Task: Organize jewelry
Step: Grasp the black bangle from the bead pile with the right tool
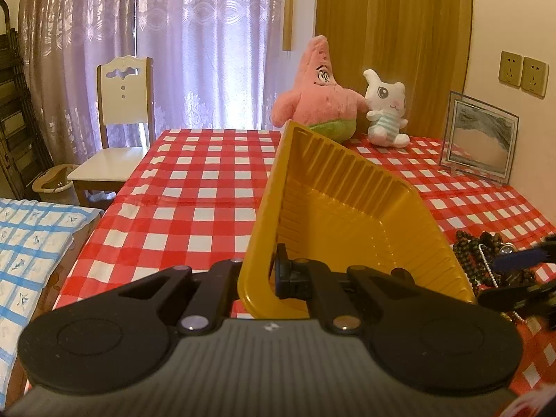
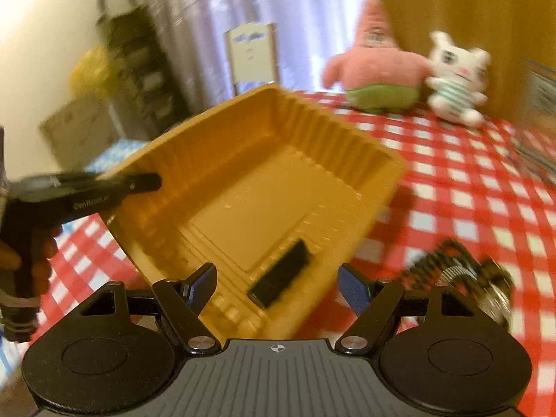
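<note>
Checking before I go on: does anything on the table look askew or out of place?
Yes. The yellow tray is tipped up on edge, clamped by its rim in the left gripper and empty. The beaded jewelry lies in a tangled heap on the tablecloth beside it.

A yellow plastic tray (image 1: 347,208), tilted up on one side above a table with a red-checked cloth (image 1: 194,187), fills the middle of the scene and blocks the way straight ahead. Left of the tray, the cloth lies bare out to the table edge. Just right of the tray, a heap of dark beads (image 1: 486,257) takes up the near cloth. Behind the tray, a pink plush star (image 1: 316,97), a white plush animal (image 1: 385,111) and a glass picture frame (image 1: 479,135) line the far side.
</note>
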A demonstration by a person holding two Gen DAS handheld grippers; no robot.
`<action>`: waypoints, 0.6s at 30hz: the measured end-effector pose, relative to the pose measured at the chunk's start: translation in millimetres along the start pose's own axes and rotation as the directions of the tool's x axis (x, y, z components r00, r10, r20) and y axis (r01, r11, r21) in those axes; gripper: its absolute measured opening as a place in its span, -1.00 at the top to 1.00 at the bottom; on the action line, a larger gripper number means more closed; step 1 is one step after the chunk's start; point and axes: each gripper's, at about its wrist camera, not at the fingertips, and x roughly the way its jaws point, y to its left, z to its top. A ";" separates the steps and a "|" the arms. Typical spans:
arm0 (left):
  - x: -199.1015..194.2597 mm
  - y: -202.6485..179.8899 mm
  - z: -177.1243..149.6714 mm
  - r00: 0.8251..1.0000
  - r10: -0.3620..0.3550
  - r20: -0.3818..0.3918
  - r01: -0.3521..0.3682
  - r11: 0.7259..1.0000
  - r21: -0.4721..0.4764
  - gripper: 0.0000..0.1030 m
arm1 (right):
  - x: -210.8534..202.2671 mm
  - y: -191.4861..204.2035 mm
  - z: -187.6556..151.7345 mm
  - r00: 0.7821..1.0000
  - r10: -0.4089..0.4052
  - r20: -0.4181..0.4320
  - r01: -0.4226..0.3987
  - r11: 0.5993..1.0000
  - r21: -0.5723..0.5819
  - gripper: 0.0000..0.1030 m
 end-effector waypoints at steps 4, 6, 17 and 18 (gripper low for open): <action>2.0 -1.0 2.4 1.000 0.005 0.007 -0.005 1.000 0.009 0.91 | -30.0 -40.6 -10.6 0.994 -0.107 0.007 0.106 0.990 0.093 -0.48; 3.8 -1.7 3.7 1.000 0.008 0.009 -0.008 1.000 0.007 0.91 | -40.8 -63.3 -15.0 0.987 -0.163 0.006 0.161 0.978 0.134 -0.46; 11.3 -5.7 7.9 0.999 0.031 0.008 -0.031 1.000 0.007 0.90 | -51.3 -123.8 -21.1 0.976 -0.215 -0.041 0.219 0.966 0.137 0.49; 11.6 -6.9 8.3 0.999 0.033 0.007 -0.033 0.999 0.009 0.90 | -47.4 -123.7 -19.4 0.978 -0.205 -0.041 0.208 0.972 0.107 0.51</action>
